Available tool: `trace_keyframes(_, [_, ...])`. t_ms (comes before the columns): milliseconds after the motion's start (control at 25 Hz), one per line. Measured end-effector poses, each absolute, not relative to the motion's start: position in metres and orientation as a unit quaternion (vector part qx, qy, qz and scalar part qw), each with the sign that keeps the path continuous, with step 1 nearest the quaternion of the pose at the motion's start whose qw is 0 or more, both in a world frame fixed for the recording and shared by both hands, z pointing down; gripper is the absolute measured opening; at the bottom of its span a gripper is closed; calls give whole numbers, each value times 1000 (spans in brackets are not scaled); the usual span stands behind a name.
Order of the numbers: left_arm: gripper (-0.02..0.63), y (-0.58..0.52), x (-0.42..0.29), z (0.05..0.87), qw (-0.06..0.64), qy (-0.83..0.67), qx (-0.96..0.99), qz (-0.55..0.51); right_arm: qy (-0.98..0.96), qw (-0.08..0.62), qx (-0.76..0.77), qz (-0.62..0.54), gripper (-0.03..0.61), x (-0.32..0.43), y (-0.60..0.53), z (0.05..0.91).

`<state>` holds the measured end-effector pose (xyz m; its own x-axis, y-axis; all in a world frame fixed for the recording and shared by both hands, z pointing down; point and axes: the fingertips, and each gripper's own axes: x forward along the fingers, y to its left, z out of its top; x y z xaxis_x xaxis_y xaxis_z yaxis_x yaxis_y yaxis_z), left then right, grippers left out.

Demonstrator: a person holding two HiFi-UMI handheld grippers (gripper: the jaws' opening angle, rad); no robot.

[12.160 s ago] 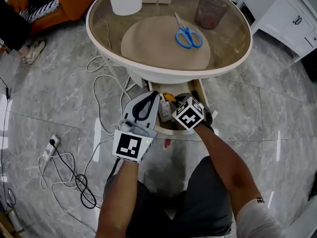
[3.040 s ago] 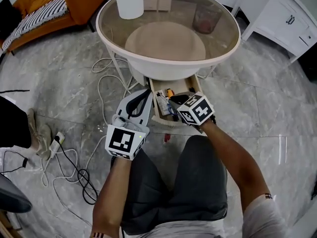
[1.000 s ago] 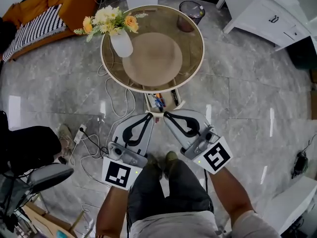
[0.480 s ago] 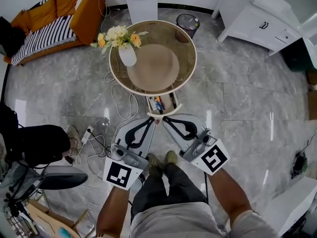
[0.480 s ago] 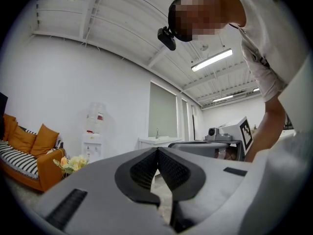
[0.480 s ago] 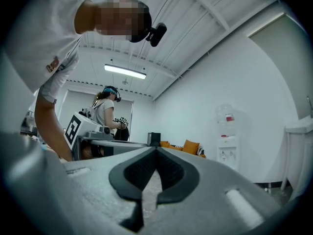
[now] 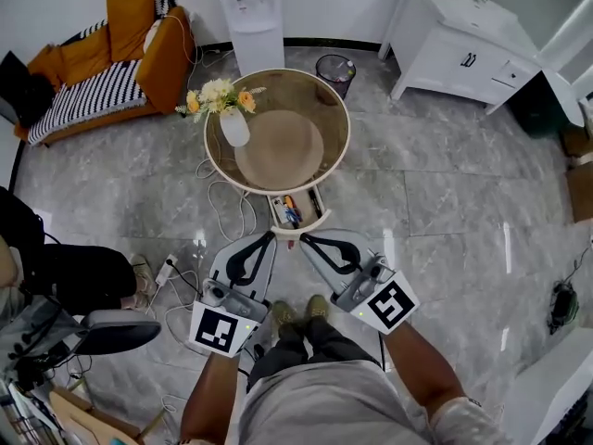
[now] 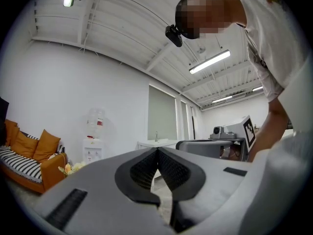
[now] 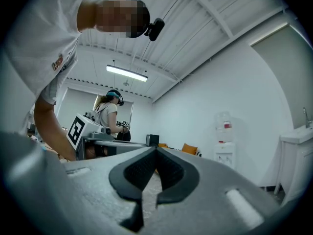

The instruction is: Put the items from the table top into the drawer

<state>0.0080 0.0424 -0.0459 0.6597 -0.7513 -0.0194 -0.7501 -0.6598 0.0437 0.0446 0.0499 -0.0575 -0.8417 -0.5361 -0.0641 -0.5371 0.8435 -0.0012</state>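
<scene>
Head view: a round table (image 7: 339, 160) carries a vase of flowers (image 7: 233, 125) and a round mat (image 7: 280, 148), and no loose item shows on its top. The drawer (image 7: 274, 213) under the near edge stands pulled out toward the person. The items (image 7: 290, 209), small and hard to name, with blue and orange showing, lie inside it. Their long axes run along the drawer's length, from the table toward the person. Judged from this, the loading looks finished, and shutting the drawer may be all that is left. The left gripper (image 7: 271, 235) and right gripper (image 7: 302, 238) hang near the drawer's front, clear of it, their tips angled toward each other. A sofa (image 7: 102, 63), a bin (image 7: 334, 66), a water dispenser (image 7: 250, 7) and a white cabinet (image 7: 463, 40) ring the room. Left gripper view: the jaws meet at the tip, with nothing between them, pointing level across the room. Right gripper view: the jaws are likewise pressed together and empty, and a second person (image 9: 109, 114) stands far behind.
</scene>
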Motion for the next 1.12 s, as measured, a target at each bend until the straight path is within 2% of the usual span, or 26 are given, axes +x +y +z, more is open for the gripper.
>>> trace_keyframes(1120, [0, 90, 9, -72, -1, -396, 918, -36, 952, 25, -303, 23, -2, 45, 96, -77])
